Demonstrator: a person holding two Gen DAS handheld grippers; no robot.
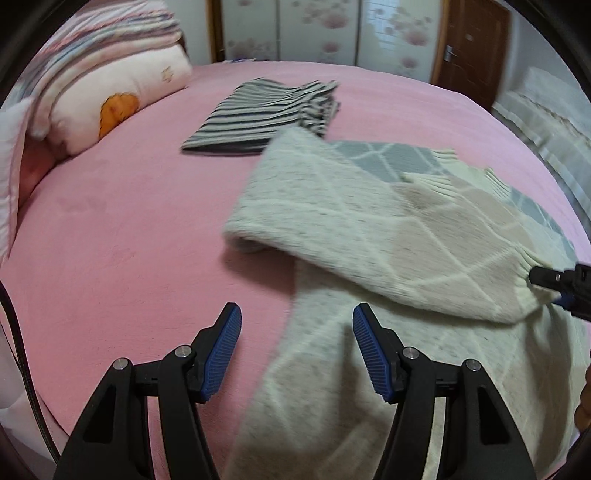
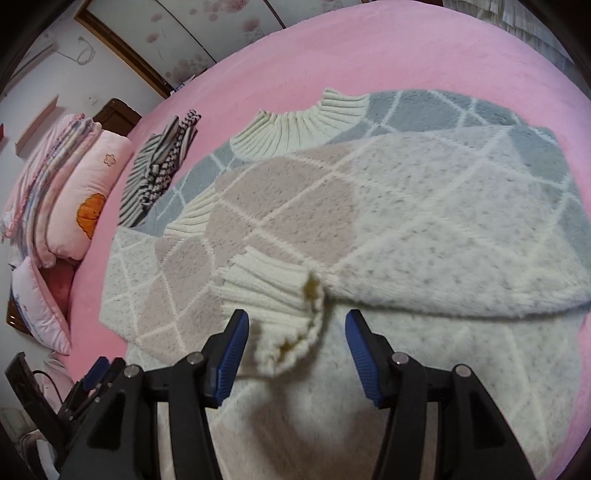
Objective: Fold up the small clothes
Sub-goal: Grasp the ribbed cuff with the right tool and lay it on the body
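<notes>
A cream knitted sweater (image 2: 424, 206) with a grey and beige diamond pattern lies spread on the pink bed (image 2: 406, 48), both sleeves folded across its body. My right gripper (image 2: 296, 314) is open over the sweater. The ribbed cuff (image 2: 280, 291) of one sleeve lies loose between its fingers, and the pads do not press on it. My left gripper (image 1: 296, 308) is open and empty over the sweater's (image 1: 388, 229) left edge. The right gripper (image 1: 561, 288) shows at that view's right edge, by the cuff. The left gripper (image 2: 96, 373) appears at the lower left of the right wrist view.
A folded grey striped garment (image 1: 258, 118) lies on the bed beyond the sweater. Pillows (image 1: 110, 99) and a folded quilt (image 1: 110, 33) are stacked at the bed's left end. A flowered wardrobe (image 1: 314, 29) and a brown door (image 1: 469, 48) stand behind the bed.
</notes>
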